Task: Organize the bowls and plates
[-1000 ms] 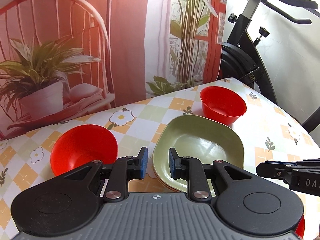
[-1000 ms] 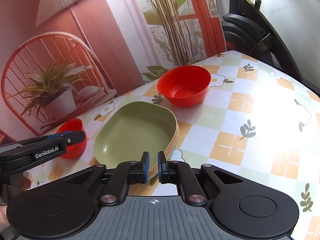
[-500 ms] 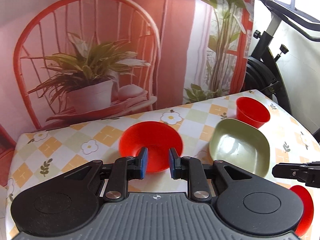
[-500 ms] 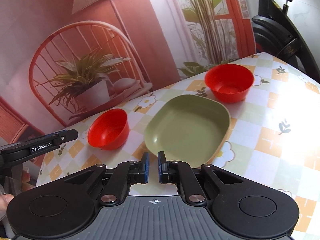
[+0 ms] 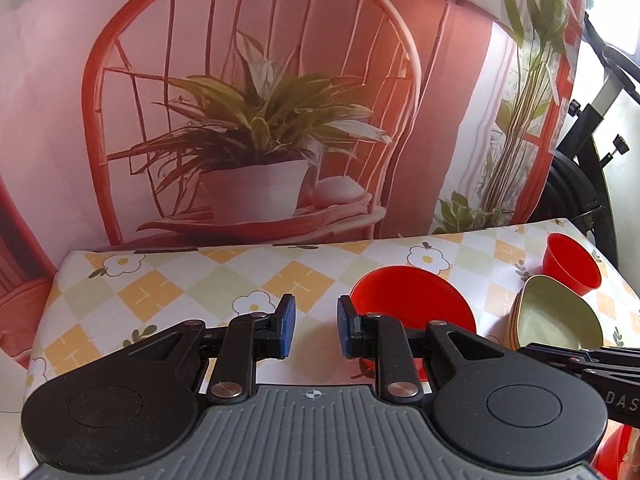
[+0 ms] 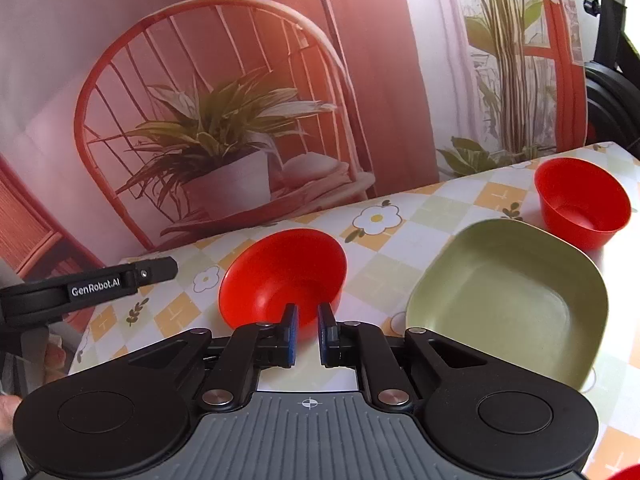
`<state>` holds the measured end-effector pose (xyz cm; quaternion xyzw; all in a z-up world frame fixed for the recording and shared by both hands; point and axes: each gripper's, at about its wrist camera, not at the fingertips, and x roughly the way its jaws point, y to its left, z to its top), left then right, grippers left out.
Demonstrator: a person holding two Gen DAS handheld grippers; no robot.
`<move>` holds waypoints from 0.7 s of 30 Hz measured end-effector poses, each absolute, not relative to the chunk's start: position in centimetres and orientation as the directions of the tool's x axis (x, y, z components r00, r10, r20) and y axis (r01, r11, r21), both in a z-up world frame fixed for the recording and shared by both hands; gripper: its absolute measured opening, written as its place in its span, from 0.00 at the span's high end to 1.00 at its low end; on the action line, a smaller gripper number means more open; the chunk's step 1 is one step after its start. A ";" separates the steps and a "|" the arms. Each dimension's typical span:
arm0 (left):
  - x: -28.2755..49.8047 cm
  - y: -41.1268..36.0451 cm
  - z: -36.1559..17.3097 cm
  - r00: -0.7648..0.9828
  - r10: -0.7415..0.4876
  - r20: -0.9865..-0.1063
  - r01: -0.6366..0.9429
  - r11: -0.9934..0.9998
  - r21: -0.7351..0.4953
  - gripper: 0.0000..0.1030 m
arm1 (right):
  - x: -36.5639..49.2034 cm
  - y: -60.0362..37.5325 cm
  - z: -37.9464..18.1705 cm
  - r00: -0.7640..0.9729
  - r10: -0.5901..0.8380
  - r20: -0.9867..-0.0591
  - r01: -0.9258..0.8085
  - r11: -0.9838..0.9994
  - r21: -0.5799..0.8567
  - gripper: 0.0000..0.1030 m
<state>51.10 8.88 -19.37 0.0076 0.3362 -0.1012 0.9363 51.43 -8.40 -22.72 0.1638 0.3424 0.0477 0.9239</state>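
Two red bowls and a stack of green plates sit on a flower-patterned tablecloth. In the right wrist view my right gripper (image 6: 308, 336) is open by a narrow gap and empty, its tips just in front of the near wall of the left red bowl (image 6: 280, 276). The green plates (image 6: 512, 300) lie to its right, with the second red bowl (image 6: 580, 204) behind them. My left gripper (image 5: 316, 328) is open and empty over bare cloth, left of that same bowl (image 5: 412, 300). The plates (image 5: 556, 320) and far bowl (image 5: 572, 266) show at the right.
A printed backdrop of a chair and potted plant (image 5: 256, 152) stands along the table's far edge. An exercise bike (image 5: 580, 184) is at the back right. The table's left edge (image 5: 52, 300) is close. A sliver of another red item (image 6: 628, 474) shows at the bottom right.
Both grippers have swung left and drawn back. The left one passed from the green plates to left of the red bowl; the right one went from the plates to that bowl. Jaw gaps are unchanged.
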 end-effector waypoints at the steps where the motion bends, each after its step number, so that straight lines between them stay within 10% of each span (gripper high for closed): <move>1: 51.5 8.7 -19.9 0.750 -0.189 -0.634 0.197 0.979 -0.059 0.77 | 52.0 -8.3 -23.0 0.762 0.191 -0.619 0.032 0.943 0.330 0.87; 21: 55.2 7.0 -25.2 0.693 -0.239 -0.680 0.152 0.971 -0.187 0.77 | 56.8 -8.2 -26.3 0.735 0.121 -0.667 0.102 0.953 0.285 0.86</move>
